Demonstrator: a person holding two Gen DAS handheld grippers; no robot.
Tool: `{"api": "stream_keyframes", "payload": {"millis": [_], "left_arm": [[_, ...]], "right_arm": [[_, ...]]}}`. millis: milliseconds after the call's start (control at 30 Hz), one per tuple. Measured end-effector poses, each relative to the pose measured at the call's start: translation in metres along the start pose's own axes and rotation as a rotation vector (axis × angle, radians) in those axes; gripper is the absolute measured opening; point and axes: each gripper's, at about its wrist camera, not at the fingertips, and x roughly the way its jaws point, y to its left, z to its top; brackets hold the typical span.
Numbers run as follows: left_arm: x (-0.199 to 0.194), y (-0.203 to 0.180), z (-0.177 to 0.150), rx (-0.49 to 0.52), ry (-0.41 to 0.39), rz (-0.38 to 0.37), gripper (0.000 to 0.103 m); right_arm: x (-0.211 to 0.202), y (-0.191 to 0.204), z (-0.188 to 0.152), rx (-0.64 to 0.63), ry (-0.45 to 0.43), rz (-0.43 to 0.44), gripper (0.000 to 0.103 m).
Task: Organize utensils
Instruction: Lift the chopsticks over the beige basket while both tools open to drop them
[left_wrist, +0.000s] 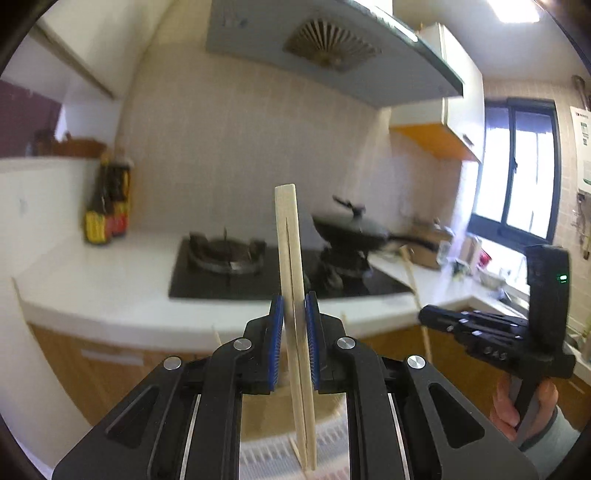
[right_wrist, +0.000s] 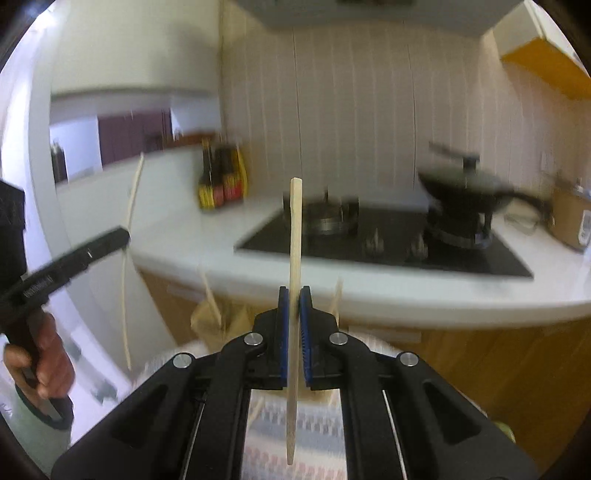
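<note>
My left gripper (left_wrist: 294, 325) pinches a pair of pale wooden chopsticks (left_wrist: 291, 266), two sticks side by side, long axis upright, squared ends up and thin tips down. My right gripper (right_wrist: 294, 317) is clamped on a single chopstick (right_wrist: 295, 236), also upright, blunt end up, tip hanging below the blue pads (right_wrist: 283, 332). Both sit raised before the blurred stove (right_wrist: 388, 236).
</note>
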Motion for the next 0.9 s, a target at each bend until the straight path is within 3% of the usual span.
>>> {"api": "stream_keyframes", "payload": {"millis": [133,300,600,900], "left_arm": [[0.012,0.007,0.007,-0.015,-0.102,0.019,0.010],[0.037,0.017,0.011,-0.017,-0.156,0.066,0.010],[0.081,0.035,-0.012,-0.027,-0.137,0.113,0.010],[0.094,0.047,-0.029,-0.045,-0.131,0.138,0.011]], "right_arm": [[0.011,-0.006,0.019,0.006,-0.112,-0.005,0.004],[0.041,-0.014,0.030,0.023,-0.154,0.008,0.004],[0.102,-0.011,0.012,-0.025,-0.143,-0.010,0.004],[0.114,-0.015,-0.004,-0.027,-0.157,-0.057,0.004]]}}
